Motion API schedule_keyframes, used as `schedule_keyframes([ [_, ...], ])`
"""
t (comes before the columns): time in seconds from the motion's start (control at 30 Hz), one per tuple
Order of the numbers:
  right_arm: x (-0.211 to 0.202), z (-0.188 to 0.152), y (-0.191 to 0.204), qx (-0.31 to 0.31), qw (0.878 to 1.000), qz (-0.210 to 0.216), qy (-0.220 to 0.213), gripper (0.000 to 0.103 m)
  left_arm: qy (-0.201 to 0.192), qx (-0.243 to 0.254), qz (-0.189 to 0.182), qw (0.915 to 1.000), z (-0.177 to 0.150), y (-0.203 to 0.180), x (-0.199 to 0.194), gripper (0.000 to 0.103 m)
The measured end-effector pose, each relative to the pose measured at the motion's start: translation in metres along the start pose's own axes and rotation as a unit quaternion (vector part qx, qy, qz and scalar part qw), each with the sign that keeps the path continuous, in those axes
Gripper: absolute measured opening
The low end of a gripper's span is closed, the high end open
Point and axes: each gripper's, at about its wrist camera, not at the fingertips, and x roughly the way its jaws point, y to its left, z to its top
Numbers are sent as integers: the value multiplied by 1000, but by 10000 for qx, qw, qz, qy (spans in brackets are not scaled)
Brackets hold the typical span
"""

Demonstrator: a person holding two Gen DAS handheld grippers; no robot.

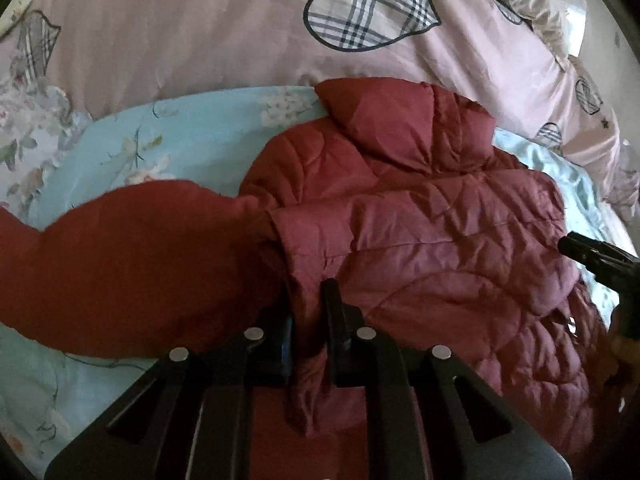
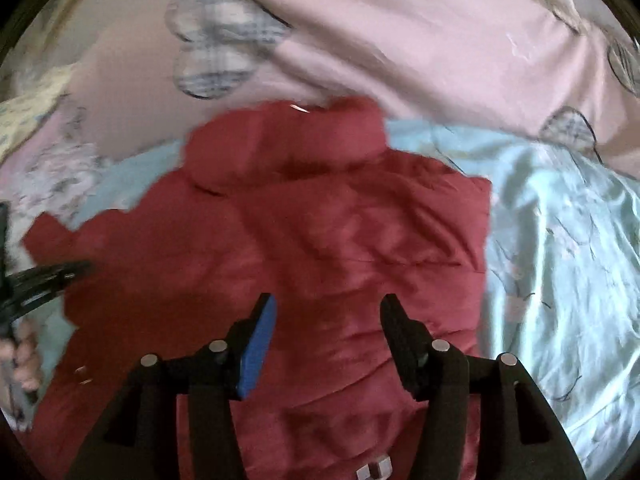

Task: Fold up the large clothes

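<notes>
Left gripper (image 1: 306,300), nearest, has its jaws pinched on the red quilted jacket's (image 1: 420,216) folded edge; right gripper (image 2: 328,312) hangs over the body, jaws spread, empty; the jacket runs lengthwise away towards its collar (image 2: 288,136) on the bed (image 2: 560,248).

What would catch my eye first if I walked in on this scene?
The big dark red quilted jacket spread across the middle of the pale blue flowered sheet, collar pointing toward the pink duvet with checked hearts behind. Next, the left claw pinching a fold of the jacket near its sleeve, while the right claw hovers open above the jacket's back.
</notes>
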Motion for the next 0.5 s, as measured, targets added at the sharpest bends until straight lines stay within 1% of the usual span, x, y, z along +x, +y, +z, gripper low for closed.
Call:
schedule_keyframes([
  [0.03, 12, -1, -5, 105, 9998, 10, 150, 57, -31, -9, 39, 10000, 1, -1, 1, 16],
  [0.07, 19, -2, -8, 150, 9996, 24, 233, 56, -65, -19, 115, 9999, 2, -1, 1, 19],
  [0.1, 26, -5, -9, 160, 9995, 9, 267, 56, -108, -37, 211, 9997, 2, 1, -1, 24],
  [0.2, 34, -14, -8, 98, 9997, -94, 207, 58, -374, -280, 521, 9975, 0, 9, -20, 27],
  [0.23, 34, -15, -6, 100, 9997, -100, 187, 59, -476, -402, 509, 9968, 0, 13, -27, 27],
  [0.27, 34, -17, -6, 84, 9998, -113, 168, 60, -596, -540, 390, 9960, 0, 16, -36, 27],
  [0.33, 37, -20, -3, 8, 9997, -196, 167, 62, -741, -693, 15, 9948, 0, 17, -49, 27],
  [0.4, 40, -25, -5, -36, 9995, -253, 175, 62, -653, -663, -392, 9949, 1, 8, -48, 27],
  [0.47, 42, -22, -6, -66, 9994, -287, 182, 63, -512, -531, -553, 9957, -1, -5, -38, 27],
  [0.5, 43, -23, -7, -55, 9994, -283, 181, 63, -448, -444, -563, 9964, -2, -11, -33, 27],
])
